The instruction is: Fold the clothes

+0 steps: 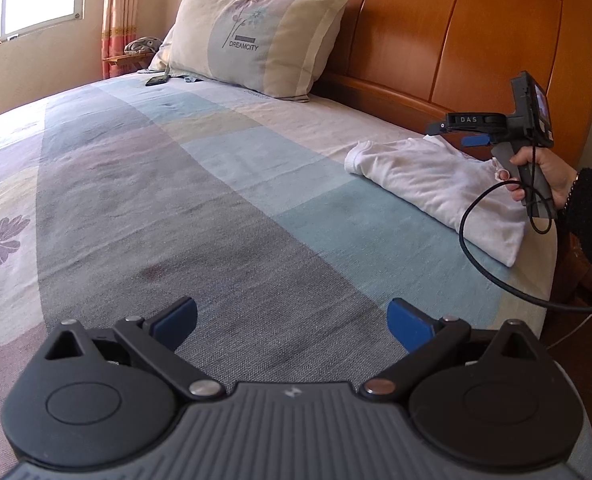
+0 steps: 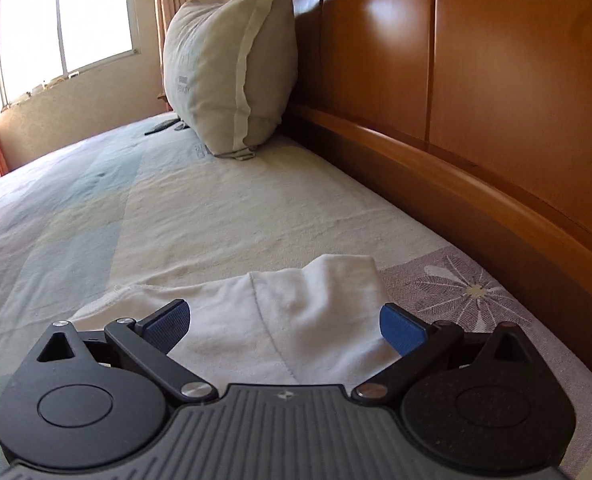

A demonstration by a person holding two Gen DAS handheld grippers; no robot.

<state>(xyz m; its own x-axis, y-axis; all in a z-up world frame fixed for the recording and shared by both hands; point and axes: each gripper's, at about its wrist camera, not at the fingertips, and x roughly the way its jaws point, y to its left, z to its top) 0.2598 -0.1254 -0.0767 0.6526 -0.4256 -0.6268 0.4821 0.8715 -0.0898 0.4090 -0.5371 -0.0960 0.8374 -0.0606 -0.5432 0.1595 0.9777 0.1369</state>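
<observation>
A white garment (image 1: 443, 184) lies folded into a narrow bundle on the bed near the headboard, at the right in the left wrist view. My left gripper (image 1: 292, 320) stands open over bare bedspread, well to the left of the garment, holding nothing. In a person's hand, my right gripper (image 1: 455, 134) hovers just above the garment's far end. The right wrist view shows the same garment (image 2: 296, 320) directly beneath my right gripper (image 2: 284, 324), whose blue pads (image 2: 399, 328) are spread wide with nothing between them.
A patchwork bedspread (image 1: 216, 200) covers the bed. A pillow (image 1: 252, 36) leans on the wooden headboard (image 1: 455, 32). A dark phone (image 1: 156, 79) lies near the pillow. A black cable (image 1: 479, 268) loops from the right gripper past the bed's edge. A window (image 2: 64, 20) lights the room.
</observation>
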